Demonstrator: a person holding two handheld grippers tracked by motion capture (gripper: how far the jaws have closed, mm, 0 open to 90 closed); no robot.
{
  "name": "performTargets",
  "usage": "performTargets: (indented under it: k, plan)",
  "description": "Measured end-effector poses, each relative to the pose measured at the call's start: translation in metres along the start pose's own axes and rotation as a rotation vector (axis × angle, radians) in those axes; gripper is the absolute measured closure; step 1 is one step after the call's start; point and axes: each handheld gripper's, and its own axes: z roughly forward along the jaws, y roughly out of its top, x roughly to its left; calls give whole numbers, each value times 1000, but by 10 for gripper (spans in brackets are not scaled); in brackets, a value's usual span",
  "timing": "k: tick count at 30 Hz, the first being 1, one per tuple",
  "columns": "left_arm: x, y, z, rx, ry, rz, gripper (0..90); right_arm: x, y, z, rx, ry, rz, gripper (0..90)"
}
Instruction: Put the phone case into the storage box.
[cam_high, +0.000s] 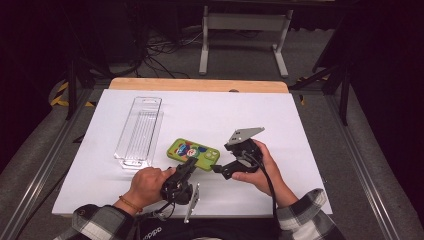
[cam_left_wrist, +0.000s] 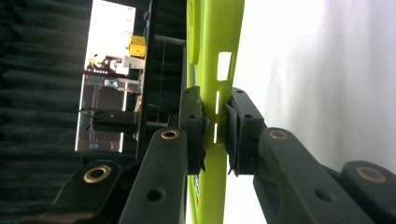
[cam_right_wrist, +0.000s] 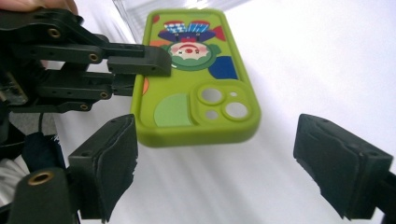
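Checked sleeves and two hands come in at the near edge, each holding a hand-held gripper. Between them sits a green phone case (cam_high: 193, 153), printed side up with a clown picture and camera cut-outs, near the middle of the surface and a little toward the near side.

Left hand-held gripper (cam_high: 190, 164) is closed on the case's long near-left edge; in the left gripper view its pads pinch the thin green wall (cam_left_wrist: 215, 93) from both sides. Right hand-held gripper (cam_high: 218, 169) stands wide open with nothing in it, its jaws spread either side of the camera end of the case (cam_right_wrist: 196, 79), not touching.

Judging from this, the step is a second grip on that short end. To do it well, keep the left pinch steady, bring the right jaws in level, and close on the rim rather than the camera holes, since the case looks soft and may flex. Whether it is lifted slightly off the surface is hard to tell.

Farther left lies a clear plastic tray (cam_high: 138, 131), well apart from the case. White sheet (cam_high: 280, 120) covers the surface, with a wooden edge (cam_high: 198, 84) at the far side. Beyond are grey floor, cables and a white frame (cam_high: 245, 35) in a dark room.
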Motion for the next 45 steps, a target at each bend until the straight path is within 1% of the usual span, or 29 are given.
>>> performTargets:
  k: [1,2,4,6,7,10,11,12,13,15,16,18,19,20,21,22,24,25,27,28,29,30,31,33,35,38,40,43,45]
  plan:
    - [1,0,0,0,-2,3,789,0,-1,-3,-13,-7,-10,149]
    - [0,-1,0,2,2,-7,790,1,-1,-5,-27,-14,-21,153]
    - [2,-1,0,11,7,-1,790,3,-4,-10,-61,-55,-66,161]
    - [3,-2,0,6,8,-1,790,6,-6,-14,-78,-88,-103,161]
    - [6,-4,0,14,2,-29,790,7,-7,-16,-91,-102,-122,161]
    - [10,-8,1,4,7,-48,790,11,-12,-21,-131,-128,-158,160]
    - [11,-9,1,5,6,-59,790,11,-14,-21,-135,-139,-167,160]
    - [11,-9,1,5,6,-59,790,11,-14,-21,-135,-139,-167,160]
    - [12,-10,0,8,7,-66,790,12,-17,-22,-142,-159,-191,160]
    - [14,-12,0,6,10,-72,790,13,-19,-22,-143,-162,-192,159]
    - [14,-13,0,15,9,-80,790,13,-21,-22,-143,-176,-201,158]
    - [17,-15,-2,13,7,-92,790,14,-25,-22,-145,-204,-219,153]
    - [19,-16,-2,10,7,-112,790,14,-29,-22,-144,-234,-233,153]
    - [19,-16,-2,10,7,-112,790,14,-29,-22,-144,-234,-233,153]
    - [20,-17,-2,1,8,-129,790,14,-32,-22,-143,-251,-234,152]
    - [22,-18,-3,3,5,-128,790,14,-35,-22,-147,-266,-238,152]
    - [23,-20,-4,3,5,-156,790,13,-41,-22,-154,-285,-250,151]
    - [24,-20,-3,-7,5,-153,791,13,-45,-23,-155,-317,-257,151]
    - [26,-22,-4,-4,7,-161,791,12,-47,-24,-163,-325,-252,154]
    - [26,-23,-5,1,7,-177,790,11,-50,-24,-176,-321,-238,154]
    - [27,-24,-5,-3,6,-175,791,10,-54,-25,-188,-319,-226,148]
    - [28,-25,-6,-6,10,-179,790,9,-56,-25,-187,-330,-232,135]
    - [28,-26,-6,-5,5,-194,791,9,-58,-25,-189,-346,-234,118]
    - [30,-27,-7,1,11,-207,790,9,-64,-26,-200,-377,-237,110]
    - [32,-29,-7,-11,5,-220,791,9,-68,-27,-219,-389,-240,99]
    - [36,-32,-8,-20,3,-257,791,8,-75,-28,-217,-377,-254,94]
    - [39,-35,-10,-24,0,-287,791,9,-81,-29,-246,-393,-250,91]
    - [44,-40,-11,-38,-11,-350,791,8,-86,-31,-247,-399,-241,91]
    - [48,-44,-12,-49,-23,-388,791,7,-90,-31,-249,-417,-232,91]
